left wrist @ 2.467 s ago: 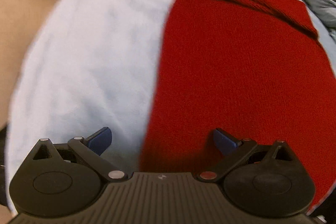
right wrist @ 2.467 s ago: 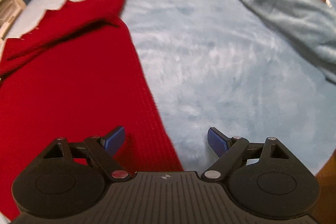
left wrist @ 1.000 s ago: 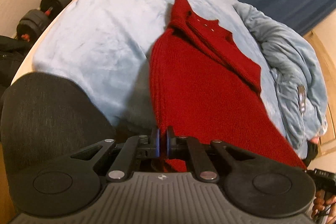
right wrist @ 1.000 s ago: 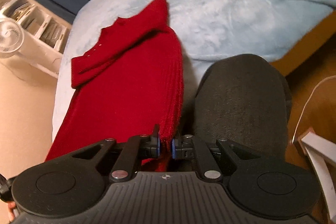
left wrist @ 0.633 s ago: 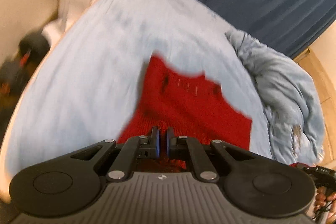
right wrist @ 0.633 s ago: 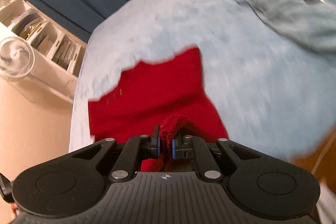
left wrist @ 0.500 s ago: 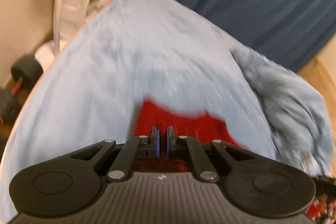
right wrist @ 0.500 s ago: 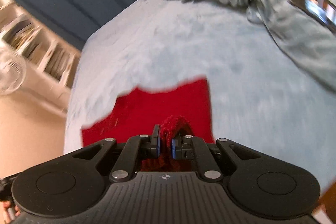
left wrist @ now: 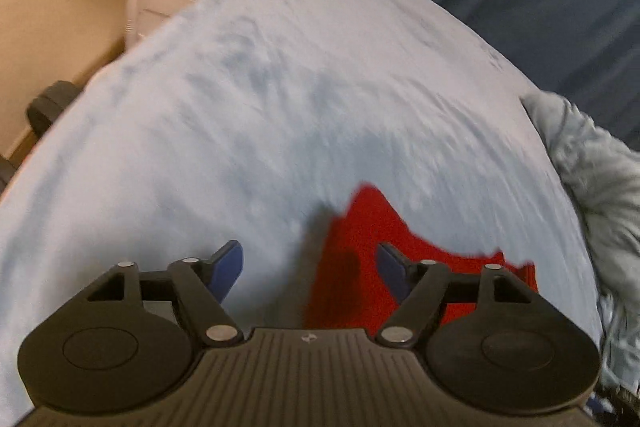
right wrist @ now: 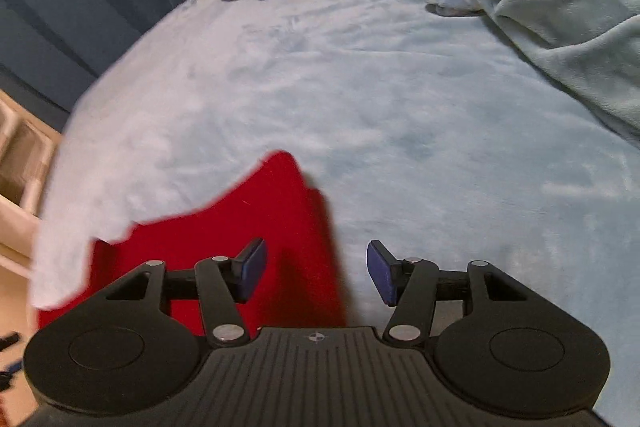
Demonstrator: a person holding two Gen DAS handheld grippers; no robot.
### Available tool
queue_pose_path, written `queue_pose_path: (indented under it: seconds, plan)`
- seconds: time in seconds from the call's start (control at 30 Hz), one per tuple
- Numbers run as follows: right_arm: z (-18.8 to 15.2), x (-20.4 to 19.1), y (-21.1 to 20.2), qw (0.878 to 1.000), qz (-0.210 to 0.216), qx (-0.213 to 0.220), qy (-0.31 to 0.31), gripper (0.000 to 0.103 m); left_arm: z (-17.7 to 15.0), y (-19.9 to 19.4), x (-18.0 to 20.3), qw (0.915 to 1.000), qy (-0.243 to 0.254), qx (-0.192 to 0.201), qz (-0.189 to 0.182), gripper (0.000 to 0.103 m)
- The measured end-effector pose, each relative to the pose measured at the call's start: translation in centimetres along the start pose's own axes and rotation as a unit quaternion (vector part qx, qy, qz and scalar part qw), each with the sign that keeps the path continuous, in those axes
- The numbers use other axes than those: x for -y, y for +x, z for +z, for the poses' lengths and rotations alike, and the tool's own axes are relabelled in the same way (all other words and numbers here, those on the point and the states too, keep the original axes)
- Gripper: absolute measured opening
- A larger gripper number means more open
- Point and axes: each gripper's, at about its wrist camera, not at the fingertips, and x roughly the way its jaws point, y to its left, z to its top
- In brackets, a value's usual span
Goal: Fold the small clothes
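Item: red sweater (left wrist: 360, 259), near on the bed (left wrist: 240, 107); my left gripper (left wrist: 308, 271) and right gripper (right wrist: 314, 273) both wide, empty; I'd square its edges before pressing flat.

Both claws were clamped on the hem of the red sweater (left wrist: 352, 239) half a second ago; now the left claw (left wrist: 310, 267) and the right claw (right wrist: 316, 269) stand spread wide with nothing between their pads. The sweater, earlier stretched long down the bed (left wrist: 240, 99), now lies doubled over on the bed under both claws.
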Motion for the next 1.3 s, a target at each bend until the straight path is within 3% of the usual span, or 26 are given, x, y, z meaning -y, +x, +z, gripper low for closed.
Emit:
queue_pose_path:
  seconds: [0.13,0.27,0.3,0.33,0.37,0.4,0.47,0.57,0.67,0.77,0.83,0.9,0.97,1.03,1.1,1.13,1.23,1.3]
  plan:
    - [-0.3,-1.3,1.1,0.999,-0.004,0.032,-0.034,0.058,-1.1,0.6,3.2,0.9968,0.071,0.018,0.030,0.091]
    - [-0.3,-4.2,3.0,0.990,-0.047,0.058,-0.121,0.058,-1.7,2.2,6.4,0.9846,0.155,0.031,0.075,0.102]
    - [-0.5,-4.8,3.5,0.986,-0.060,0.060,-0.145,0.058,-2.0,2.9,7.2,0.9784,0.185,0.027,0.089,0.097]
    - [-0.6,-5.4,4.2,0.981,-0.073,0.063,-0.169,0.057,-2.4,3.6,7.6,0.9718,0.214,0.024,0.096,0.054]
    - [-0.9,-6.0,4.6,0.975,-0.087,0.066,-0.194,0.047,-2.8,4.3,8.0,0.9646,0.248,0.014,0.089,0.023]
    - [-1.1,-6.7,5.0,0.967,-0.101,0.066,-0.224,0.009,-2.7,4.6,8.0,0.9637,0.252,0.000,0.089,0.012]
    - [-1.4,-7.9,4.2,0.956,-0.122,0.082,-0.253,0.010,-1.8,2.8,7.2,0.9744,0.214,0.020,0.067,0.010]
    - [-0.2,-8.4,-0.4,0.968,-0.073,0.120,-0.210,0.010,0.1,-0.6,5.2,0.9865,0.157,0.042,0.023,0.010]
    - [1.7,-7.0,-3.6,0.980,-0.034,0.131,-0.145,0.009,0.7,-0.5,3.3,0.9894,0.137,0.040,0.028,0.010]
    - [2.9,-5.1,-1.7,0.988,-0.054,0.106,-0.094,0.009,0.7,2.5,2.3,0.9907,0.123,0.023,0.054,0.008]
    - [3.0,-3.7,1.9,0.994,-0.073,0.055,-0.052,0.009,0.2,5.0,2.1,0.9872,0.138,0.008,0.079,0.010]
    - [2.2,-2.6,5.6,0.993,-0.104,0.015,-0.052,0.011,-0.3,6.6,1.7,0.9859,0.137,-0.007,0.095,0.014]
    - [1.4,-2.3,6.6,0.993,-0.100,0.026,-0.059,0.015,-0.5,6.2,1.7,0.9835,0.149,0.013,0.102,0.020]
    - [1.3,-2.4,6.1,0.992,-0.095,0.040,-0.069,0.020,-0.5,5.3,1.3,0.9815,0.153,0.026,0.112,0.056]
    - [1.4,-1.5,4.9,0.993,-0.089,0.047,-0.053,0.048,-1.1,3.7,1.2,0.9771,0.158,0.049,0.134,0.075]
    - [1.3,-0.9,4.0,0.994,-0.087,0.057,-0.042,0.052,-1.4,2.5,0.8,0.9757,0.159,0.061,0.137,0.080]
    - [0.3,0.1,0.1,0.992,-0.090,0.083,-0.017,0.054,-3.1,-1.7,0.1,0.9809,0.141,0.072,0.114,0.084]
    - [-1.8,-0.1,-3.2,0.994,-0.053,0.092,-0.027,0.054,-5.1,-4.4,0.1,0.9838,0.136,0.076,0.089,0.090]
